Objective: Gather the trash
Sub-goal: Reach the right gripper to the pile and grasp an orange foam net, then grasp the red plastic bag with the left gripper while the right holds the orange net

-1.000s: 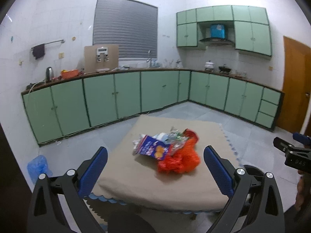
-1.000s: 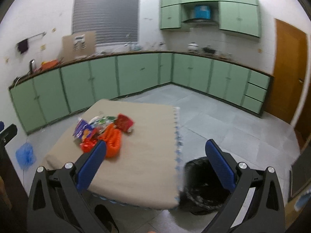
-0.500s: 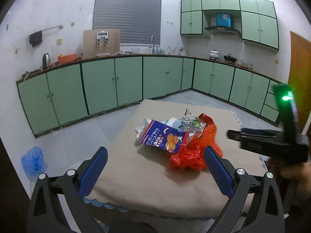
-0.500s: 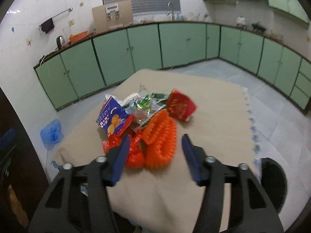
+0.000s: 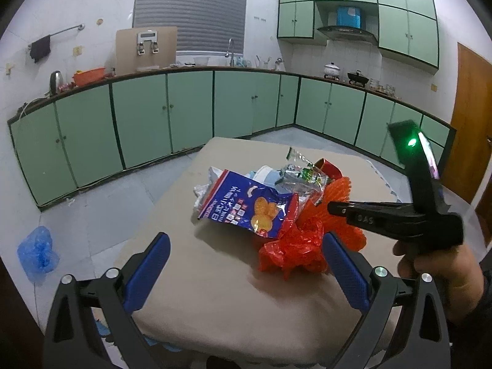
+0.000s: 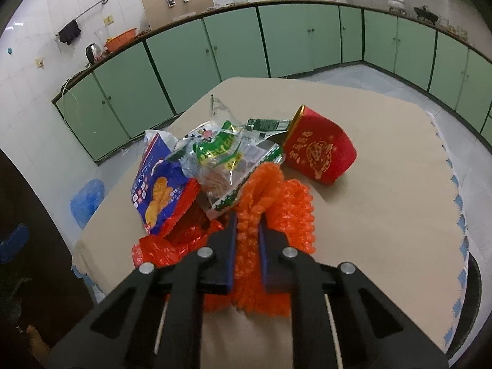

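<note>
A heap of trash lies on the beige table [image 6: 384,184]: an orange foam net [image 6: 270,190], a crumpled red plastic bag [image 6: 172,240], a blue snack bag [image 6: 156,184], clear green-printed wrappers [image 6: 221,150] and a red box [image 6: 319,150]. My right gripper [image 6: 247,230] is shut on the orange foam net, at table height. In the left wrist view the right gripper [image 5: 335,207] reaches in from the right over the net [image 5: 338,190]. My left gripper [image 5: 246,261] is open and empty, in front of the heap near the red bag [image 5: 292,252].
A black-lined trash bin [image 6: 470,295] stands on the floor at the table's right edge. A blue plastic bag [image 5: 37,252] lies on the floor at the left. Green cabinets [image 5: 184,107] line the far walls.
My right gripper moved down into the heap and shut on the orange foam net. My left gripper moved closer to the trash and stayed open.
</note>
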A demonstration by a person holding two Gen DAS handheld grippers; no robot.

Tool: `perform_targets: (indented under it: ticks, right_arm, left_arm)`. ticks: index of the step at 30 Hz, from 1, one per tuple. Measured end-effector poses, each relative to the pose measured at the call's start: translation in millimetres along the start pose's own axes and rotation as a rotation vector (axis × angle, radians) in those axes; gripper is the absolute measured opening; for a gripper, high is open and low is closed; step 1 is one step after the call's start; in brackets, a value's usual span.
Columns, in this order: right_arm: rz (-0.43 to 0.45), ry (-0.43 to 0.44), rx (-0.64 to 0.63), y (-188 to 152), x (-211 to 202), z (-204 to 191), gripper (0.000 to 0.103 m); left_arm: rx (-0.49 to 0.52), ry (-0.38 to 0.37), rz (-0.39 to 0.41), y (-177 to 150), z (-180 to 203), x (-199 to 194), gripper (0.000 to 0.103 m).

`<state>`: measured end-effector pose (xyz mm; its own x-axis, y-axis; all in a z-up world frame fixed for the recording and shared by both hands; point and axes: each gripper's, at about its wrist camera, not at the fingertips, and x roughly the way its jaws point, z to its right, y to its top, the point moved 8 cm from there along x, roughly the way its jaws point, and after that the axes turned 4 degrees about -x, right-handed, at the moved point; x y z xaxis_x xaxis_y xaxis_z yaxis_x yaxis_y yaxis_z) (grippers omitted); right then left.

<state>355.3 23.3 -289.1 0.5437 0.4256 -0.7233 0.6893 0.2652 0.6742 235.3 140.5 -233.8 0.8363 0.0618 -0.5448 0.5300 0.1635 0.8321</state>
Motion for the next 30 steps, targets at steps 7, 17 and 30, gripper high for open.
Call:
perform_targets:
  ticks: [7, 17, 30]
  right_arm:
    - [0.086, 0.001, 0.022, 8, -42, 14, 0.010]
    - [0.170, 0.003, 0.038, 14, -93, 24, 0.010]
    - [0.178, -0.008, 0.068, 3, -115, 30, 0.010]
  left_arm:
    - [0.016, -0.036, -0.043, -17, 24, 24, 0.097]
    - [0.078, -0.056, -0.078, -31, 57, 60, 0.091]
    - [0.021, -0.129, -0.093, -21, 54, 55, 0.010]
